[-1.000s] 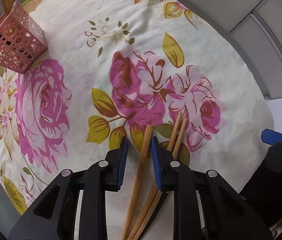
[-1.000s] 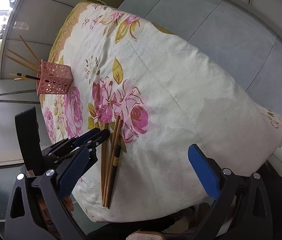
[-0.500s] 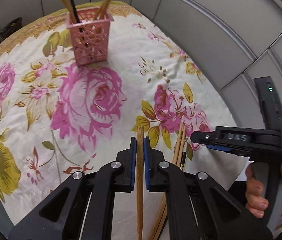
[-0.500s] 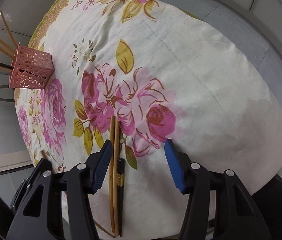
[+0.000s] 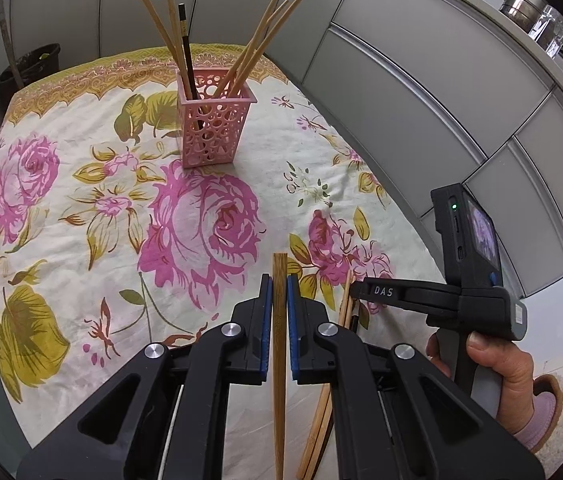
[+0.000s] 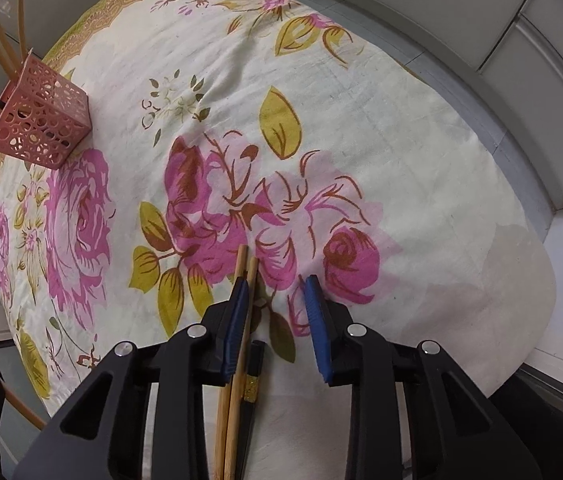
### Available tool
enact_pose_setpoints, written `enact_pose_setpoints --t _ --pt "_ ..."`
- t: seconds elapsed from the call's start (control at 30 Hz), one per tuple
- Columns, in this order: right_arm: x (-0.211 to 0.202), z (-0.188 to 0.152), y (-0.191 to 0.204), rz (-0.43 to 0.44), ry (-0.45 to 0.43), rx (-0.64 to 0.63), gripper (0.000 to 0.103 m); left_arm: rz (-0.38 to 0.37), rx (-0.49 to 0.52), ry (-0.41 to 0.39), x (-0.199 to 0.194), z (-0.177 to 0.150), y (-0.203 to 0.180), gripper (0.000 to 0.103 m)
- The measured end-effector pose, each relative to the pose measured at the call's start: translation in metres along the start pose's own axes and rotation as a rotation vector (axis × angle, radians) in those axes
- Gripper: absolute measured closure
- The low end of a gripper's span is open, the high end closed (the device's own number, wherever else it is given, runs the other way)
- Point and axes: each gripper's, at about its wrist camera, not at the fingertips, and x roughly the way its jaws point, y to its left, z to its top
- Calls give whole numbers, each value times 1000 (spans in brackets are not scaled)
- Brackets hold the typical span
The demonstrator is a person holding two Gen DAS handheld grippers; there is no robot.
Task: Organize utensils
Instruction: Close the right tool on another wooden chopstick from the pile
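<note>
My left gripper point(image 5: 278, 280) is shut on a wooden chopstick point(image 5: 280, 344) and holds it above the floral tablecloth, pointing toward the pink perforated holder point(image 5: 214, 123), which stands upright with several chopsticks in it. My right gripper point(image 6: 277, 292) is open, low over two wooden chopsticks point(image 6: 237, 344) and a black chopstick point(image 6: 252, 376) lying on the cloth; its left finger sits over the wooden pair. The holder also shows in the right wrist view point(image 6: 39, 120) at far left. The right gripper's body shows in the left wrist view point(image 5: 433, 296).
The table under the floral cloth point(image 5: 81, 208) ends near the front edge below both grippers. Grey cabinet panels point(image 5: 421, 92) run along the right side. A dark bin point(image 5: 27, 68) stands behind the table at left.
My left gripper closed on one chopstick, lifted it and turned toward the pink holder. My right gripper moved down over the remaining chopsticks and narrowed its opening.
</note>
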Motion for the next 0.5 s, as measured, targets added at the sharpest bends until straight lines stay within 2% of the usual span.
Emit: enact_pose_setpoints --t 0.2,0.27,0.3,0.37,0.43,0.5 --pt "2 -12 27 -105 -42 -71 72 -10 -32 -26 -14 1 11 96" --pt "2 -17 35 -137 -70 -106 81 -8 -36 -35 -18 1 13 96" --pt "3 -20 41 -137 -80 -133 95 -10 -38 -40 -20 1 13 96" --pt "4 -25 58 -149 -100 -186 96 -12 -43 -50 -23 2 14 96" --pt "5 -24 67 -123 -109 -216 97 -13 -51 -60 -27 3 17 96" --pt "6 -15 63 5 -80 -184 98 -14 -60 -73 -30 1 19 96"
